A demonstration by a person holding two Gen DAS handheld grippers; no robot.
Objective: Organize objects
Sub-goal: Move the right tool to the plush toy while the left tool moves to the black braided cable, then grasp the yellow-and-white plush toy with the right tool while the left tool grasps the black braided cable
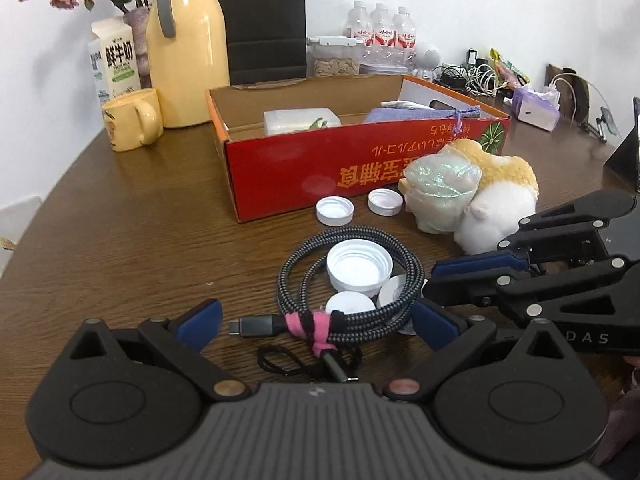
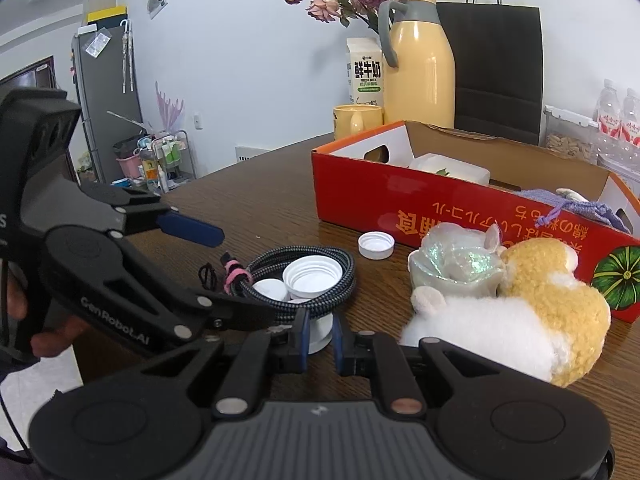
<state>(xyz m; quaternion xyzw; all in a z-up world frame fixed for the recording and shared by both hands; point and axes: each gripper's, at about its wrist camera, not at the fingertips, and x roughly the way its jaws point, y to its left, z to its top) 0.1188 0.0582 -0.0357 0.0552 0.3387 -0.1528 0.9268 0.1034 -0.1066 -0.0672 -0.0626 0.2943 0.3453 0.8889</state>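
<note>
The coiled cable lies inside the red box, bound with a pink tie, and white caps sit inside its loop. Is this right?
Not quite. The coiled cable lies on the wooden table, in front of the red box, not inside it; the left wrist view shows this clearly. The rest holds: a pink tie binds it, and white caps sit inside its loop.

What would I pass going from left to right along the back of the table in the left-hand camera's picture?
Milk carton → yellow mug → yellow thermos jug → black paper bag → clear food container → water bottles → tangle of chargers → purple tissue pack.
</note>
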